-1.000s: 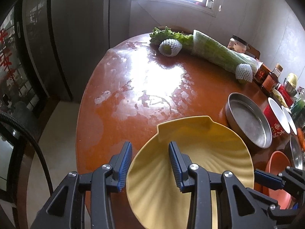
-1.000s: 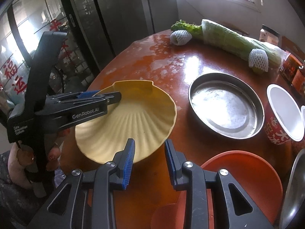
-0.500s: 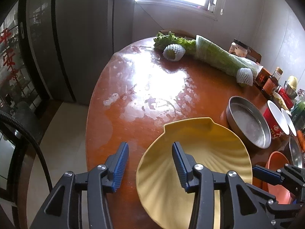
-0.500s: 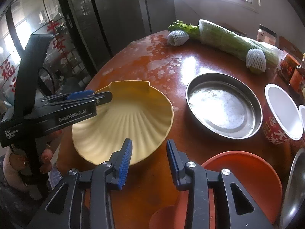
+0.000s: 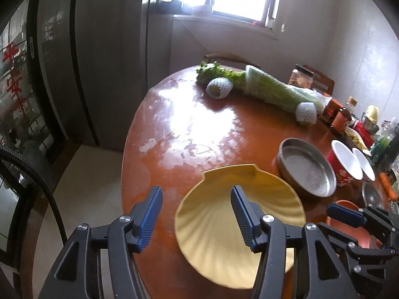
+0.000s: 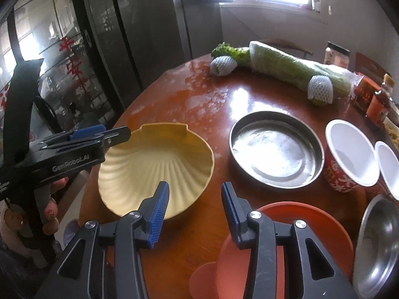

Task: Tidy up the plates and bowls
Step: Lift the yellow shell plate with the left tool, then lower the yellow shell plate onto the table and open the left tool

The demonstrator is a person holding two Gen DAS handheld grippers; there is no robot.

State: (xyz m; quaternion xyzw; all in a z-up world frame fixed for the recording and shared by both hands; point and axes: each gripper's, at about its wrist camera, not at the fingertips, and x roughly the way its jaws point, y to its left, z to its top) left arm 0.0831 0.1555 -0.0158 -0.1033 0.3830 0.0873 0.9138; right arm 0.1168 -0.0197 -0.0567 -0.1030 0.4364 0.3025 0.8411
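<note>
A yellow shell-shaped plate [image 5: 224, 211] [image 6: 154, 164] lies on the round red-brown table [image 5: 199, 124], near its front edge. My left gripper [image 5: 197, 204] is open, raised above and behind the plate's near-left rim; it also shows in the right wrist view [image 6: 99, 134] at the plate's left. My right gripper [image 6: 194, 199] is open and empty, above the table between the yellow plate and an orange bowl [image 6: 286, 249]. A round steel pan [image 6: 276, 147] [image 5: 306, 167] sits right of the plate.
Two white paper cups [image 6: 351, 152] and a steel bowl [image 6: 379, 244] stand at the right. A wrapped cabbage [image 6: 294, 67], two net-wrapped fruits [image 6: 222, 64] and bottles [image 6: 371, 97] line the far side. A dark cabinet [image 6: 124, 37] stands beyond the table's left edge.
My left gripper has opened wider and pulled up and back from the yellow plate, which stays on the table. My right gripper has opened wider too.
</note>
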